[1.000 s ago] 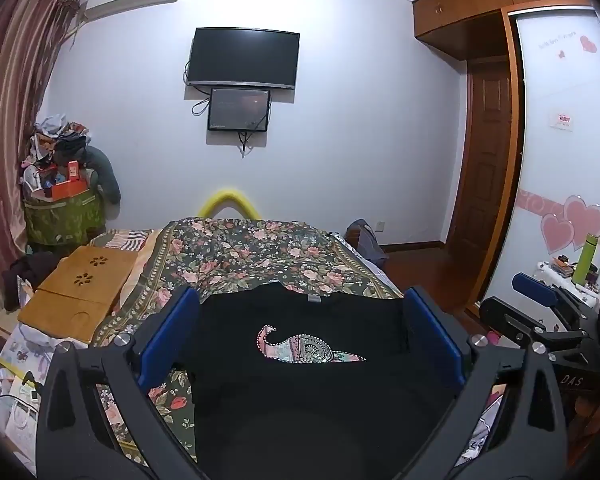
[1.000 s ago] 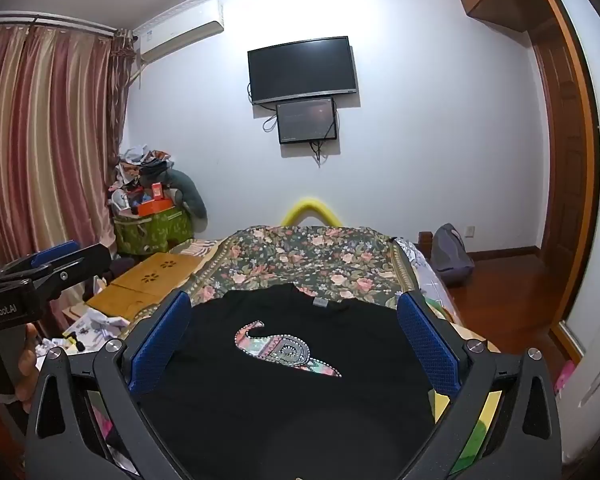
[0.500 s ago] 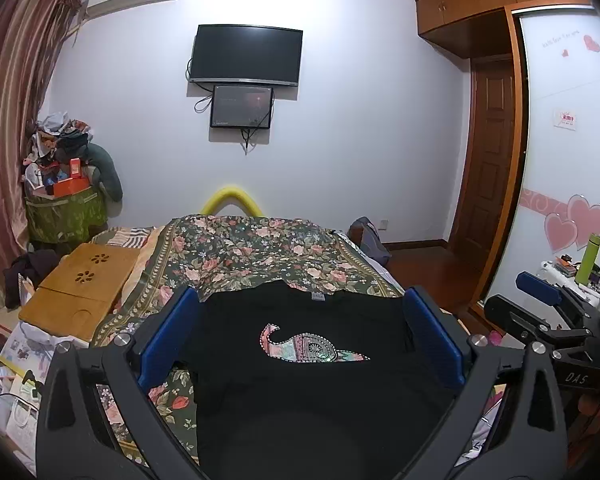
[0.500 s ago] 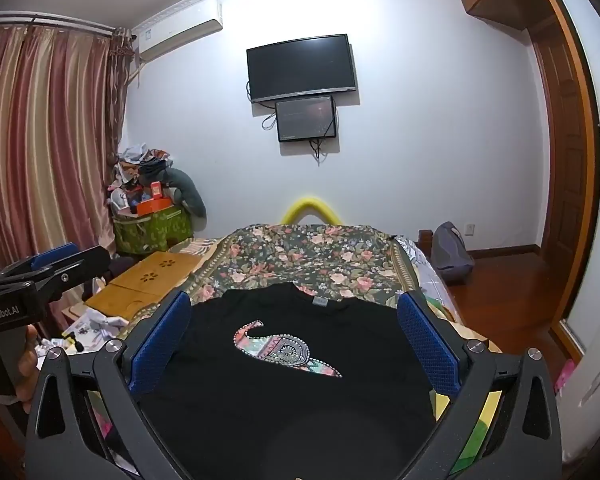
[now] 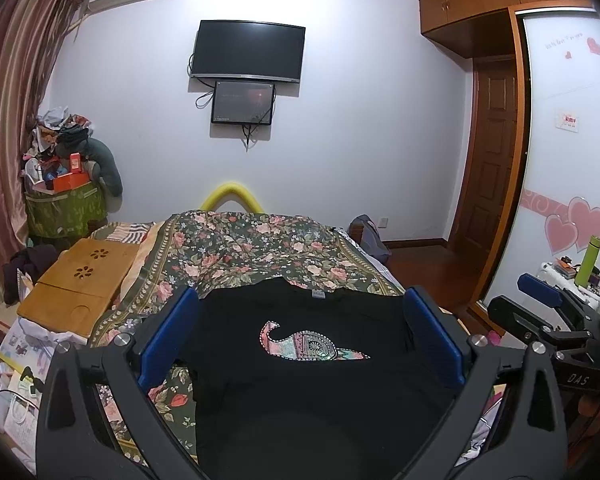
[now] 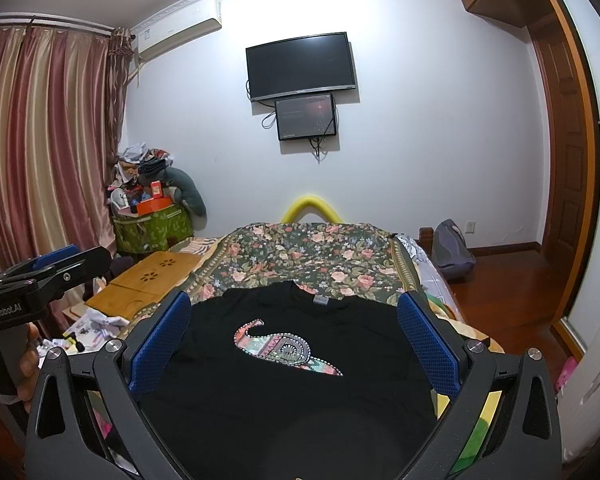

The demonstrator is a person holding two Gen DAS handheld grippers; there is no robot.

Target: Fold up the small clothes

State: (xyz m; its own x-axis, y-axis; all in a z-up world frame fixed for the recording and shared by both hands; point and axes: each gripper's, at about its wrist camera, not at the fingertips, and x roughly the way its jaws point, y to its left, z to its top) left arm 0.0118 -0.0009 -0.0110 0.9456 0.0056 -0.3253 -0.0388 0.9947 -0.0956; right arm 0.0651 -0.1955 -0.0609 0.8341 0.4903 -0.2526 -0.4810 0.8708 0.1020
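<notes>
So there's a black t-shirt (image 5: pixel 320 360) spread flat, front up, on the bed (image 5: pixel 252 248), which has a dark floral cover. The collar end points toward the far wall and the shirt has a patterned pink and teal patch (image 6: pixel 286 348) on the chest. Left sleeve area looks a bit rumpled in the left wrist view, the rest lies pretty smooth.

Both tools hang above the near end of the shirt. The left gripper (image 5: pixel 300 336) has its jaws spread wide, blue pads on either side of the shirt body, nothing between them. The right gripper (image 6: pixel 294 332) is the same deal, jaws released and wide, not touching the fabric as far as I can tell.

From the right wrist view you can see a hand (image 6: pixel 24 364) wrapped around the left tool's handle at the left edge. A wooden lap desk (image 5: pixel 80 280) sits on the bed's left side, well apart from the shirt. A TV (image 6: pixel 302 65) hangs on the far wall
</notes>
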